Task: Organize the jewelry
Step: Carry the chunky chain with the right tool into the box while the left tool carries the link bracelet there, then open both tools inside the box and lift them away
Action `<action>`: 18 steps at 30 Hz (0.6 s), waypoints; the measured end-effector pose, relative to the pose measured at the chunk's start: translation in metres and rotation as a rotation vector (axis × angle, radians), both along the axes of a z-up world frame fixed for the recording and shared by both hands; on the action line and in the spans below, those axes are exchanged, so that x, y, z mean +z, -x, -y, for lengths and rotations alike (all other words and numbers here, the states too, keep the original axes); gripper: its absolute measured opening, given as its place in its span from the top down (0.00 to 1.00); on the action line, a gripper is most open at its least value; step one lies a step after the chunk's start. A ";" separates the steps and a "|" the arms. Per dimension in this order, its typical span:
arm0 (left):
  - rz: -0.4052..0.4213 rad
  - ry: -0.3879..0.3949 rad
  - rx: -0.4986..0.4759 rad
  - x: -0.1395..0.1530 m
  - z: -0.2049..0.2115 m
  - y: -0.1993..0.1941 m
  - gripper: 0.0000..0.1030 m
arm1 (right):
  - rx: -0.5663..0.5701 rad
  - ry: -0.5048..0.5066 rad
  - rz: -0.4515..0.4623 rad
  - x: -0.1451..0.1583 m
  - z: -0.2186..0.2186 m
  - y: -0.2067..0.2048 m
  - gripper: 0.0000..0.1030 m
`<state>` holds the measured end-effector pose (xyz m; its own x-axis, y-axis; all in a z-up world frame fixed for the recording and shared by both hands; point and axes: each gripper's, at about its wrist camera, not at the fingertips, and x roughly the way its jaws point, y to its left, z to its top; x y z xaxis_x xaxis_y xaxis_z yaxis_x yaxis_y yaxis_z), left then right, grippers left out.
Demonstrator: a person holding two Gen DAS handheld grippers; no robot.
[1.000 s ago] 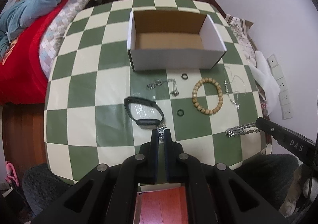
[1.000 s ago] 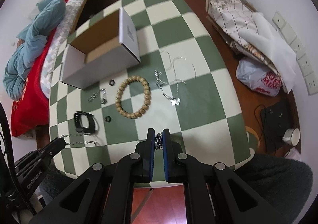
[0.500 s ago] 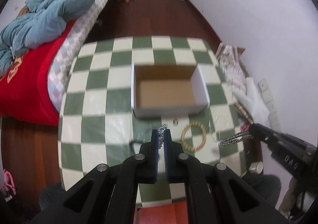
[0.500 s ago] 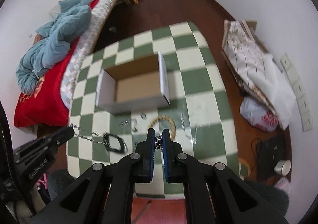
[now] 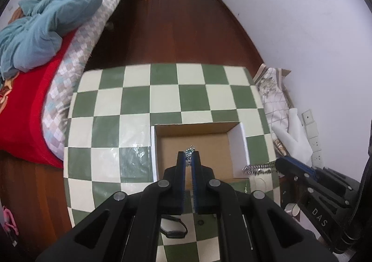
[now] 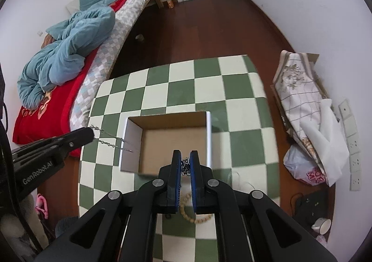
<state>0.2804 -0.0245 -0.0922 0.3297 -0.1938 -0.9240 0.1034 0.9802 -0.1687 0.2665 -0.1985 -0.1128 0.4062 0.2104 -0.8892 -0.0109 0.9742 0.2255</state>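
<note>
Both grippers, left gripper (image 5: 188, 156) and right gripper (image 6: 185, 162), each pinch a silver chain (image 5: 258, 167) over the cardboard box (image 6: 210, 136). Lower before releasing, so the chains don't snag on the box's rim.

Left claw (image 5: 188, 157) and right claw (image 6: 185, 156) both point steeply down, jaws clamped.

Silver chains (image 5: 258, 167) over open box (image 5: 246, 143) (empty)

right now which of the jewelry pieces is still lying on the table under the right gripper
The round wooden bead bracelet: it lies flat on the checkered table, while each silver chain hangs pinched in a gripper over the box.
</note>
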 end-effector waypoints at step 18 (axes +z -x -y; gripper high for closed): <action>-0.024 -0.108 0.077 -0.042 -0.008 -0.052 0.87 | 0.051 0.093 -0.215 -0.085 -0.026 -0.089 0.31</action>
